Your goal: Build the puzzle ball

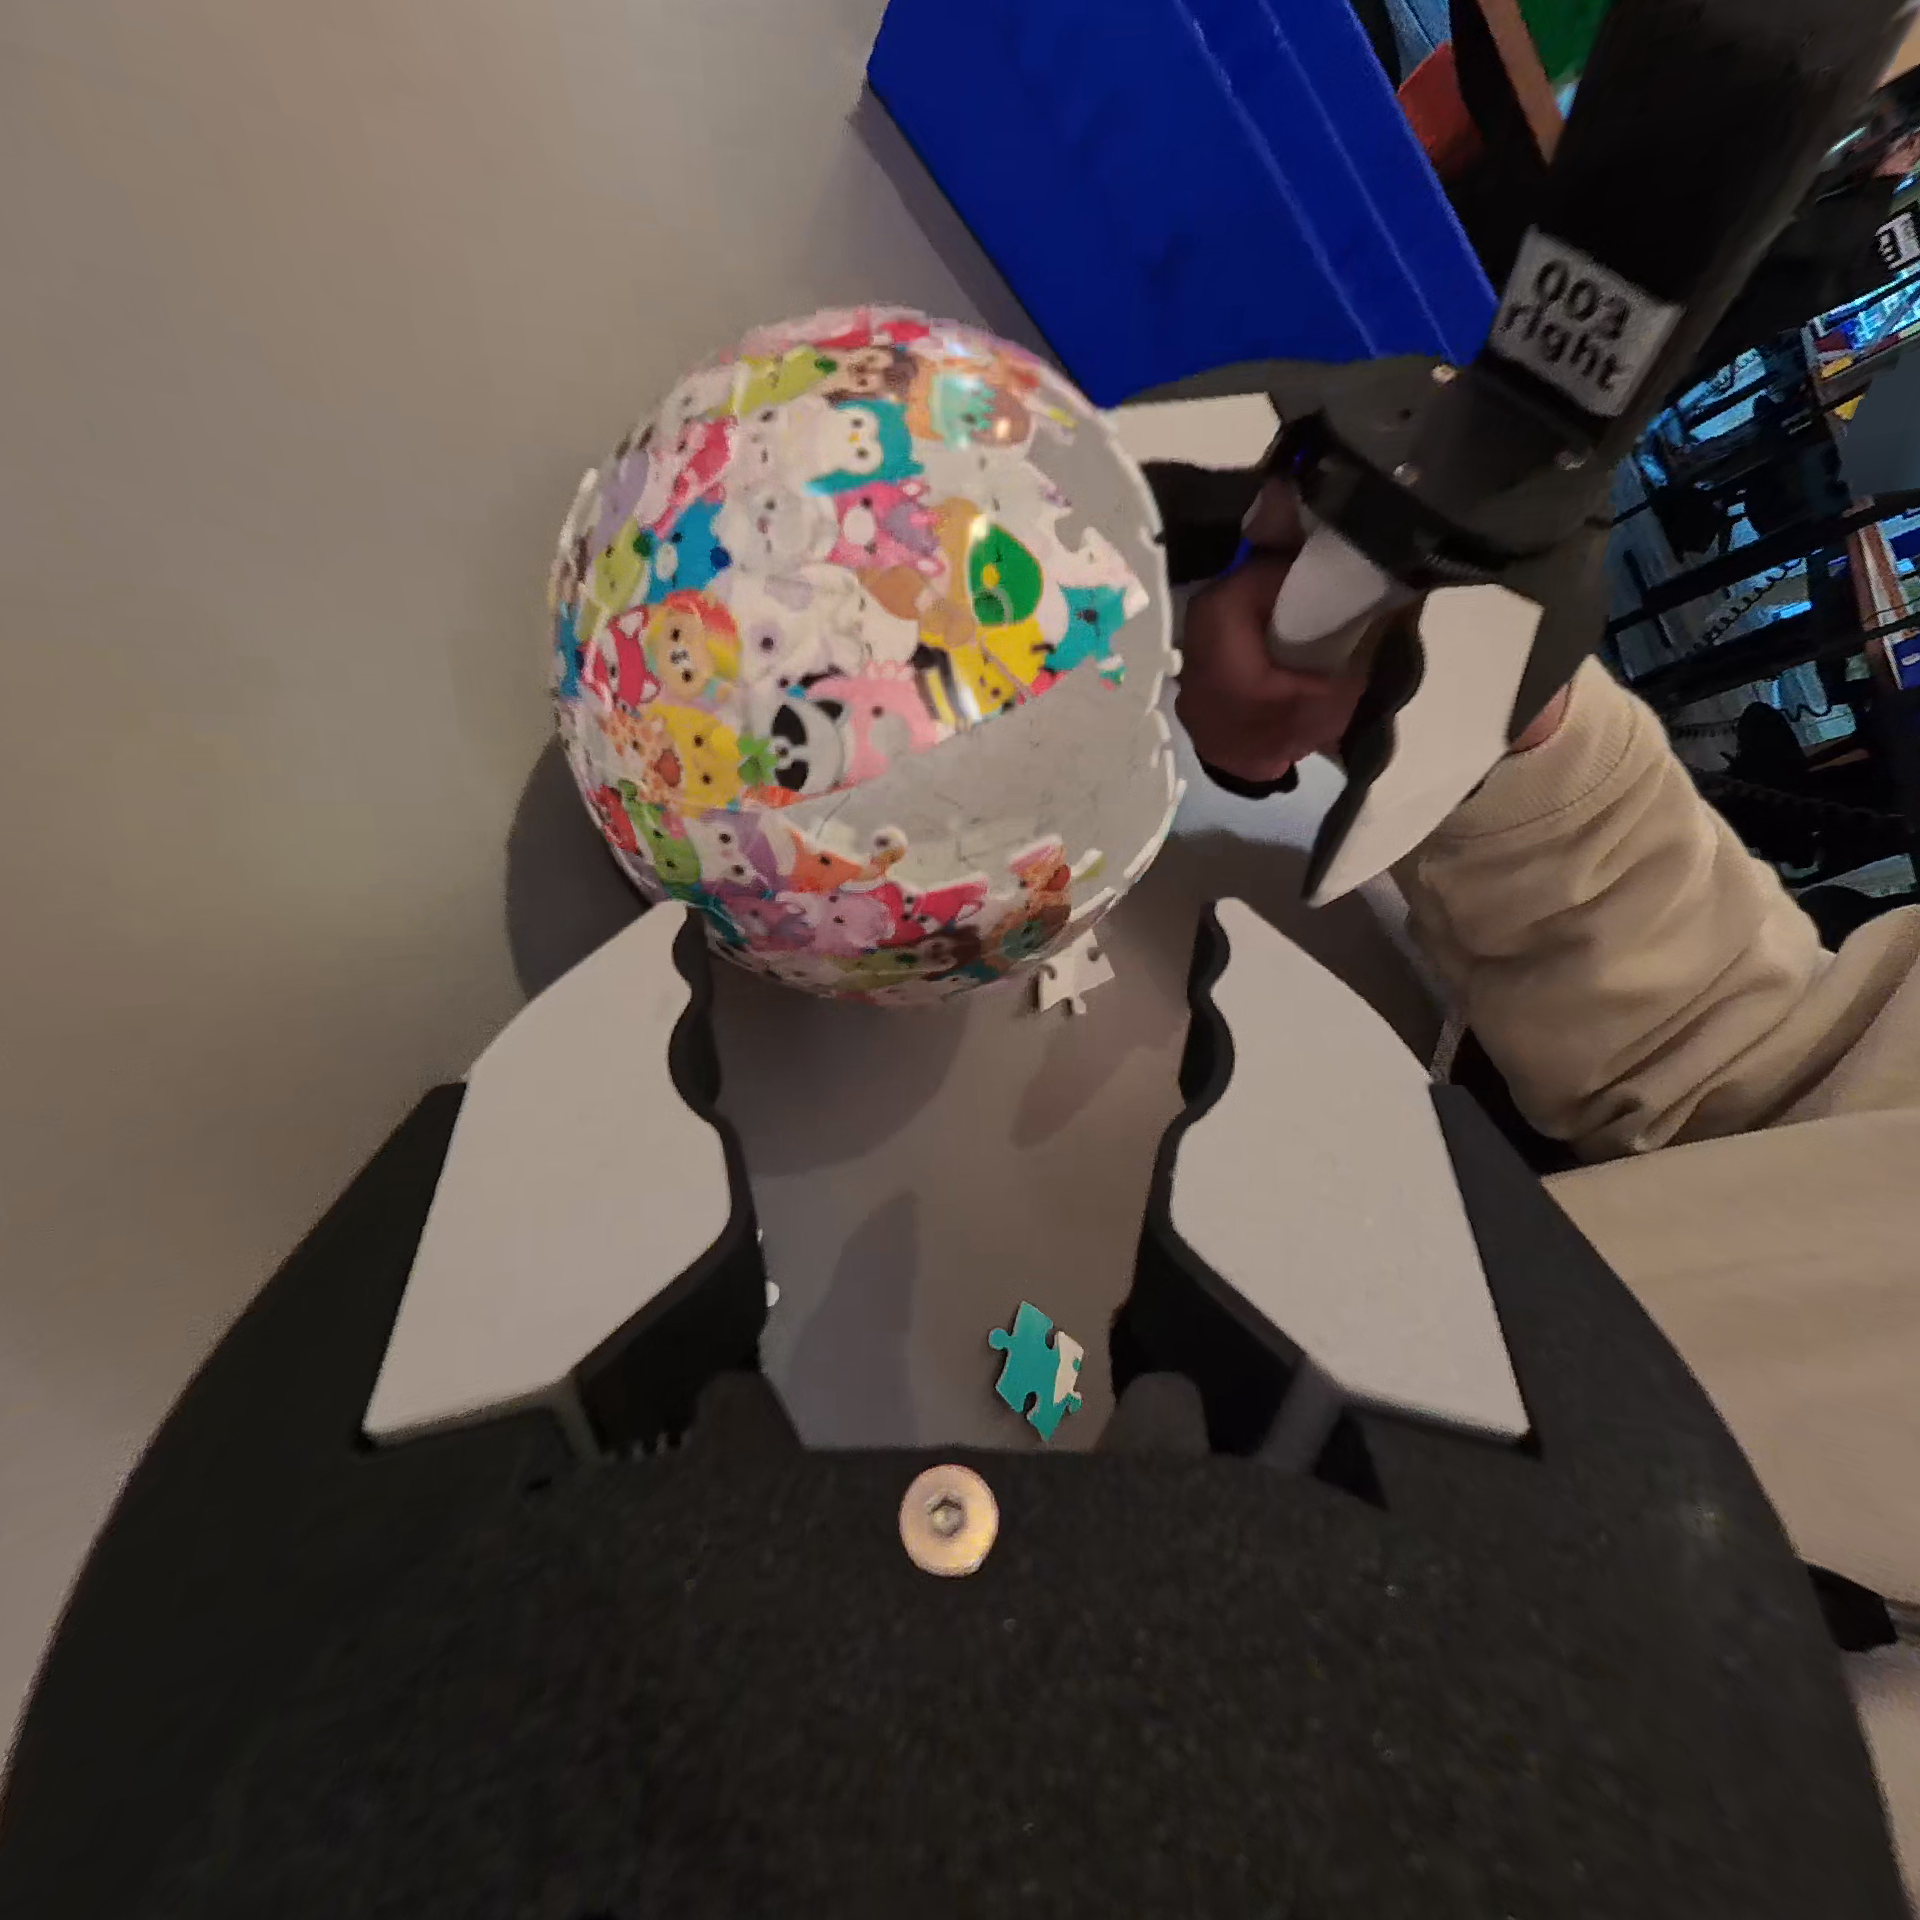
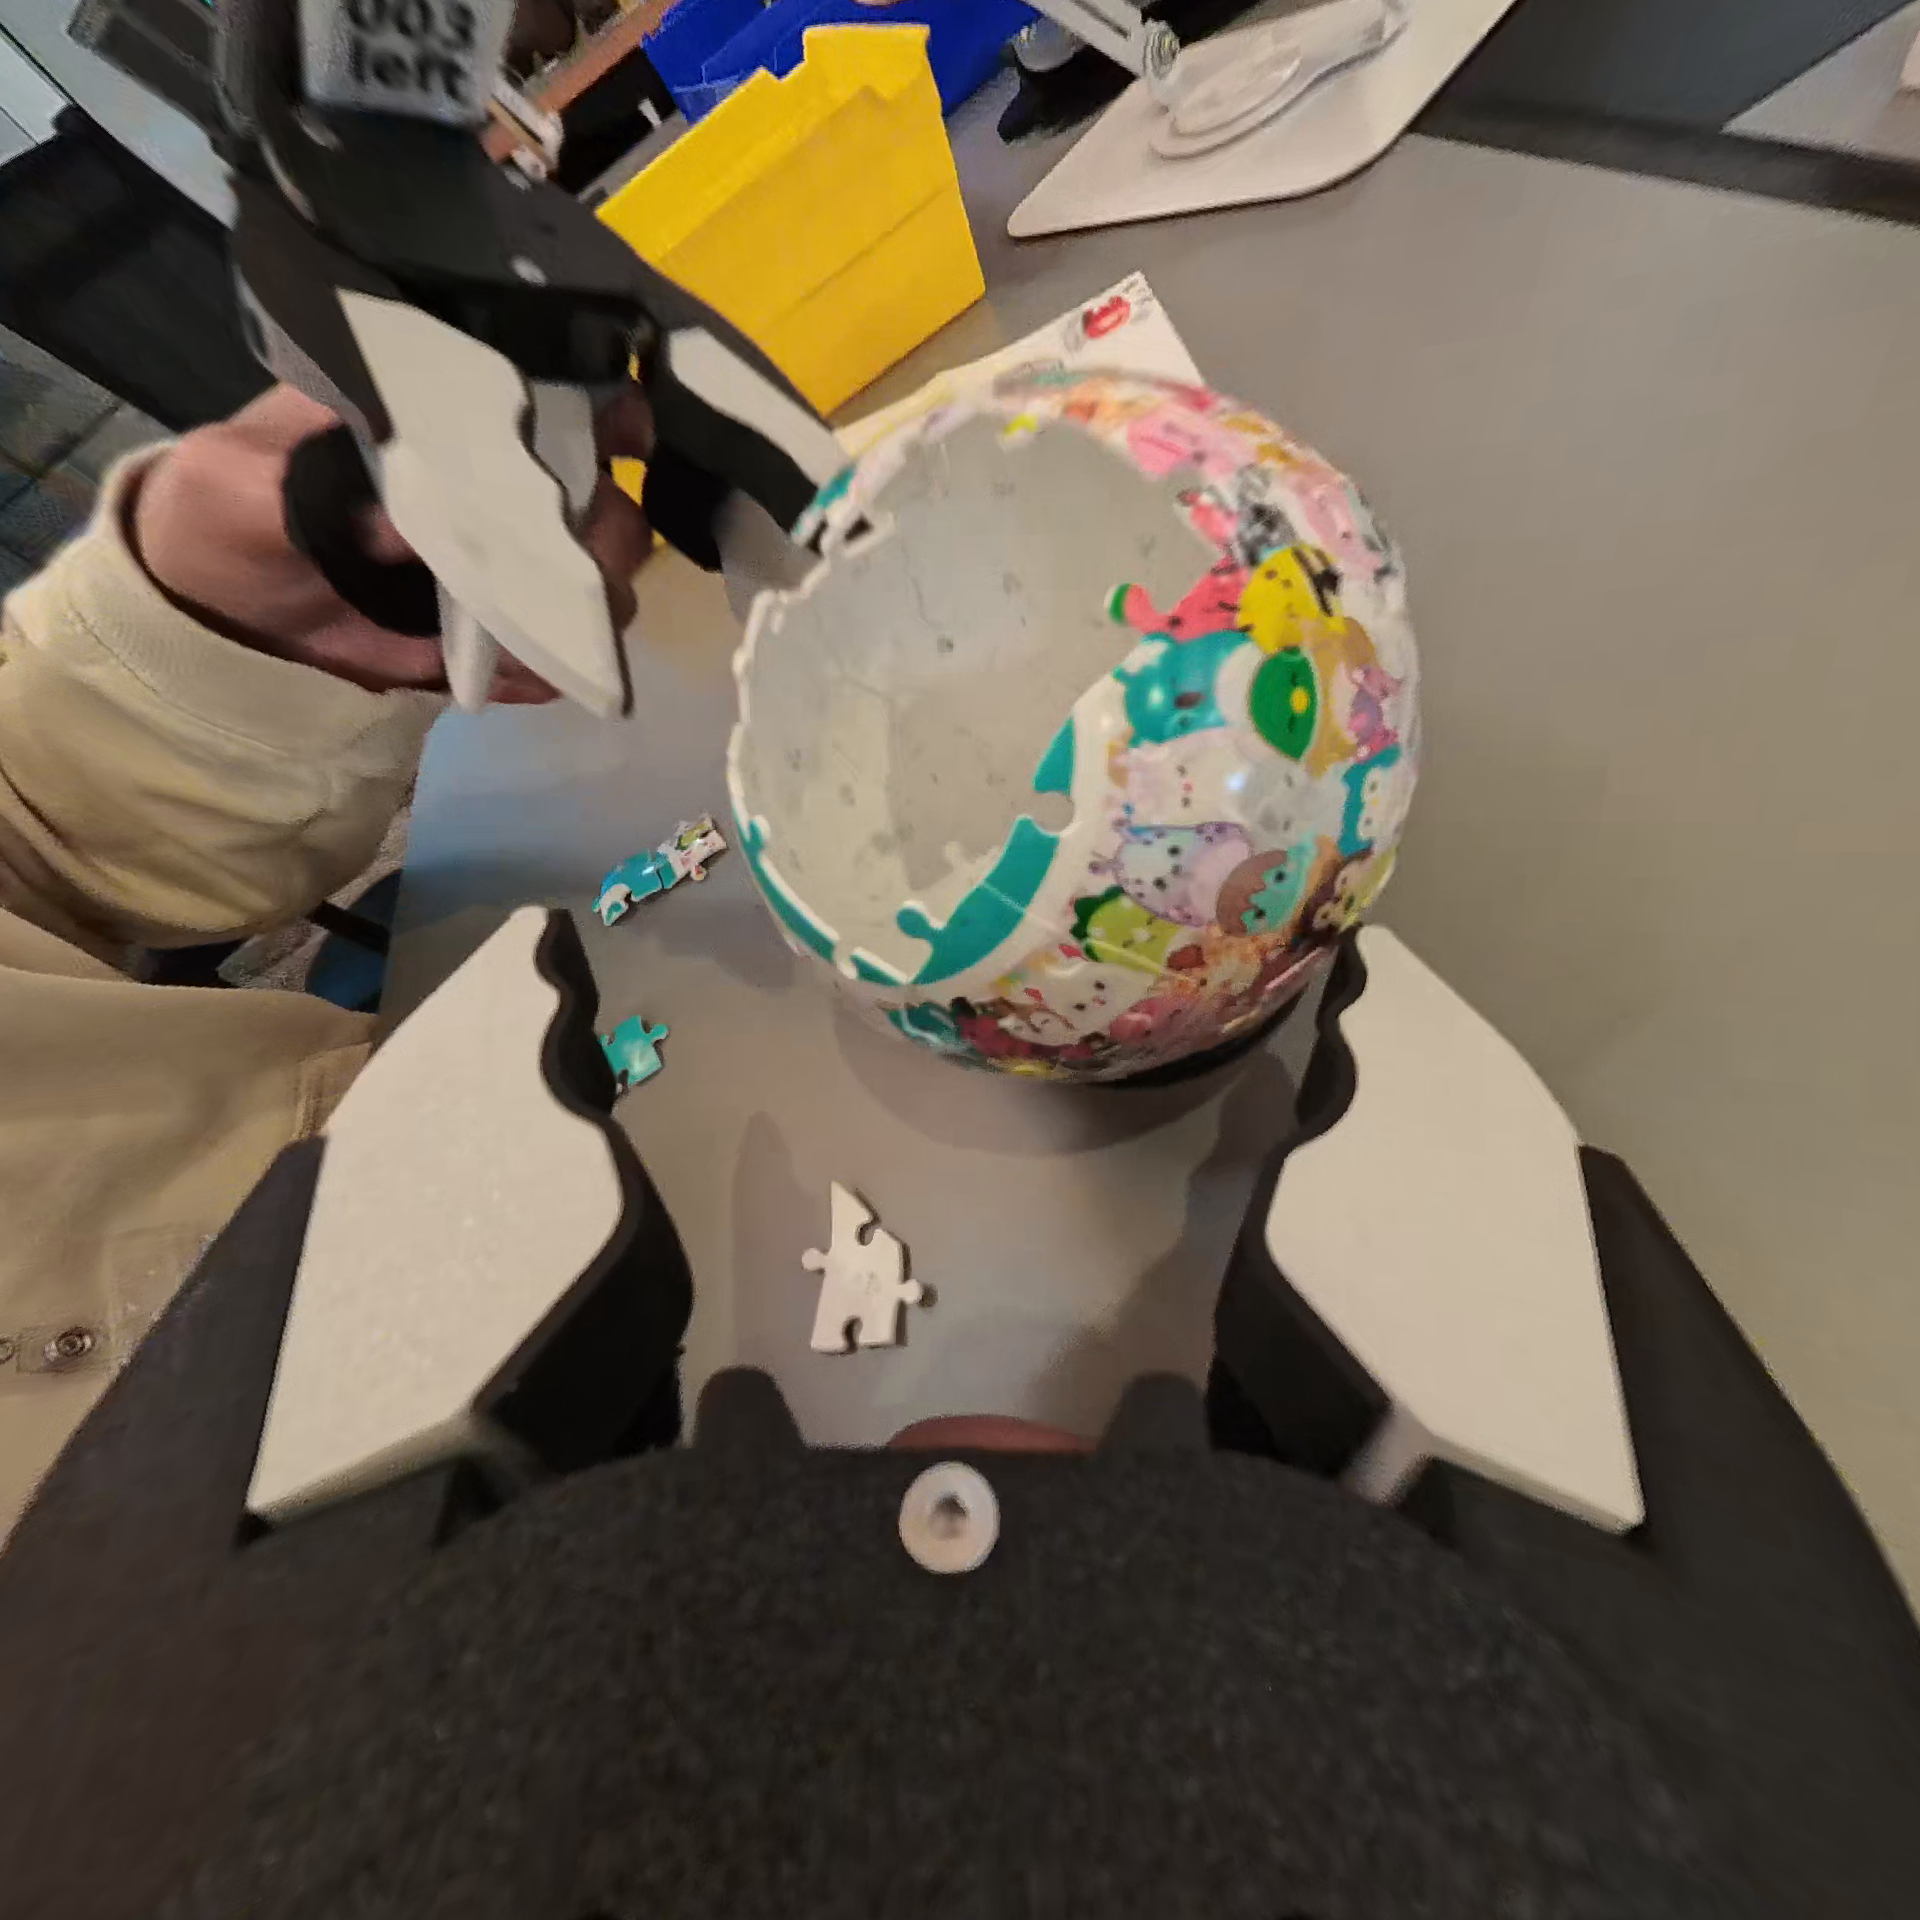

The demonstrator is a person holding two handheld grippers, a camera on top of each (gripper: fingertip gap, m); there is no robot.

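The puzzle ball (image 1: 862, 665) is a hollow sphere of colourful cartoon pieces standing on the grey table (image 1: 260, 520). A wide gap in its shell shows its white inside (image 2: 914, 707). My left gripper (image 1: 945, 935) is open and empty, just short of the ball's underside. My right gripper (image 2: 951, 935) is open and empty, with the ball between and beyond its fingertips. Loose pieces lie on the table: a white face-down piece (image 2: 862, 1278), a teal piece (image 2: 634, 1049) and a small joined cluster (image 2: 660, 857). The teal piece (image 1: 1039, 1366) lies between my left fingers.
A blue bin (image 1: 1174, 177) stands behind the ball. A yellow bin (image 2: 821, 208), a printed sheet (image 2: 1122, 322) and a white base plate (image 2: 1247, 156) lie beyond it. The ball rests on a dark ring stand (image 2: 1174, 1070). A person's beige sleeve (image 1: 1610, 935) is to the right. The teal piece (image 2: 634, 1049) is about equally far from each gripper, around 15 cm.
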